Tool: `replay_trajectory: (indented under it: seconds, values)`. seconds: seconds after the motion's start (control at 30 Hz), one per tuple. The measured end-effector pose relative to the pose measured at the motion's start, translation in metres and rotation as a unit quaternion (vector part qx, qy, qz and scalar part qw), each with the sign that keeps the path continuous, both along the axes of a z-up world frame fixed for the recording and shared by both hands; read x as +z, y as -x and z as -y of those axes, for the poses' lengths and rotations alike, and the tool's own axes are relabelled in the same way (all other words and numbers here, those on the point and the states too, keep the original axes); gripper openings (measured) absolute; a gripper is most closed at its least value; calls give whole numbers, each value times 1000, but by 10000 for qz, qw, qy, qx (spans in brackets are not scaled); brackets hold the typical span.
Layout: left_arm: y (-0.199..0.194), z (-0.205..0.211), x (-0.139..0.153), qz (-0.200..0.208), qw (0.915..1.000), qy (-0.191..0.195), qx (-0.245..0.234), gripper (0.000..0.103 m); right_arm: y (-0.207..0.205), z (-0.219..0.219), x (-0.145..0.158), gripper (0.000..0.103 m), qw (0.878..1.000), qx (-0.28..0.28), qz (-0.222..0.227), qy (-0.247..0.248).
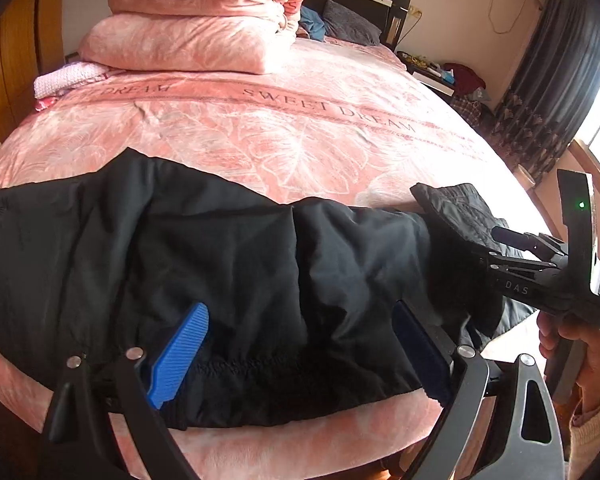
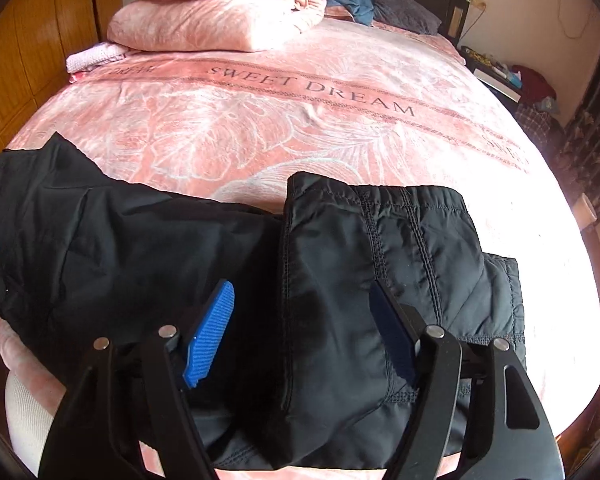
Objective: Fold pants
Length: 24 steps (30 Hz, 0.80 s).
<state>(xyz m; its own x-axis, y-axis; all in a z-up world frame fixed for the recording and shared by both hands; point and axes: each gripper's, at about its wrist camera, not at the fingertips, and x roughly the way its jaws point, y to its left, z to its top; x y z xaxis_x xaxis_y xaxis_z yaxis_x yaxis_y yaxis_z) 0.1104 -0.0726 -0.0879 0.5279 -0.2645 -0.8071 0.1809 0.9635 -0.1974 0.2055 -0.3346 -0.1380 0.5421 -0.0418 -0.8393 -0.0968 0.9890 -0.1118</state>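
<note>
The black, slightly shiny fabric pants (image 2: 148,240) lie across the near edge of the bed (image 2: 300,128) with its pink leaf-print cover, one end already folded back onto the rest. Both the left tool (image 1: 300,356) and right tool (image 2: 300,332) stand wide above the cloth, gripping nothing. A fold looks just laid; the next move calls for pinching an end for another fold, and no container shows.

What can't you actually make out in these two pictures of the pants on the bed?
- Pants: the left end is cut off by the edge of both views.
- Bed: its right side is washed out by window glare in both views.
- Bedside clutter: too small and distorted to name.
- Right hand-held gripper: in the left wrist view, the folded cloth hides its fingertips.
- Left hand-held gripper: open above the pants; contact is unclear.
</note>
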Motion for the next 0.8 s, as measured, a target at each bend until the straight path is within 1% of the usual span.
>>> replay_trajectory:
  seconds: [0.1, 0.17, 0.2, 0.27, 0.3, 0.33, 0.37, 0.4, 0.43, 0.53, 0.6, 0.67, 0.7, 0.73, 0.8]
  values:
    - [-11, 2, -23, -274, 9994, -118, 178, 94, -13, -3, -17, 70, 9989, -277, -231, 312]
    - [-18, 2, -38, -505, 9981, -204, 304, 93, -22, -6, -25, 70, 9968, -378, -303, 635]
    - [-20, 0, -46, -639, 9971, -213, 353, 93, -26, -7, -30, 69, 9948, -448, -337, 851]
    - [-21, -3, -56, -771, 9960, -143, 432, 93, -34, -5, -38, 55, 9911, -537, -428, 1136]
    - [-20, -3, -57, -778, 9958, -144, 451, 93, -36, -2, -39, 46, 9909, -592, -446, 1125]
    - [-19, -3, -58, -782, 9958, -158, 446, 93, -37, 3, -39, 33, 9912, -640, -464, 1059]
    - [-19, -3, -59, -783, 9958, -182, 429, 93, -38, 6, -36, 27, 9912, -687, -468, 1034]
    - [-18, -3, -60, -791, 9958, -202, 418, 94, -36, 11, -31, 12, 9921, -714, -410, 944]
    - [-18, -3, -60, -804, 9957, -218, 410, 94, -30, 17, -23, 7, 9938, -759, -317, 747]
    - [-18, -2, -62, -837, 9953, -240, 436, 94, -6, 52, 7, 6, 9947, -1000, 104, -221]
    - [-17, -1, -63, -843, 9950, -281, 461, 94, 20, 82, 23, 6, 9892, -1214, 378, -735]
    - [-16, 2, -63, -834, 9948, -349, 468, 94, 48, 113, 28, 7, 9815, -1489, 461, -1112]
    - [-16, 3, -63, -826, 9947, -384, 478, 94, 60, 128, 26, 12, 9782, -1614, 466, -1221]
    - [-15, 4, -63, -816, 9946, -424, 489, 94, 73, 141, 23, 24, 9755, -1735, 447, -1278]
    - [-13, 8, -63, -804, 9943, -482, 511, 94, 92, 162, 13, 39, 9735, -1884, 390, -1235]
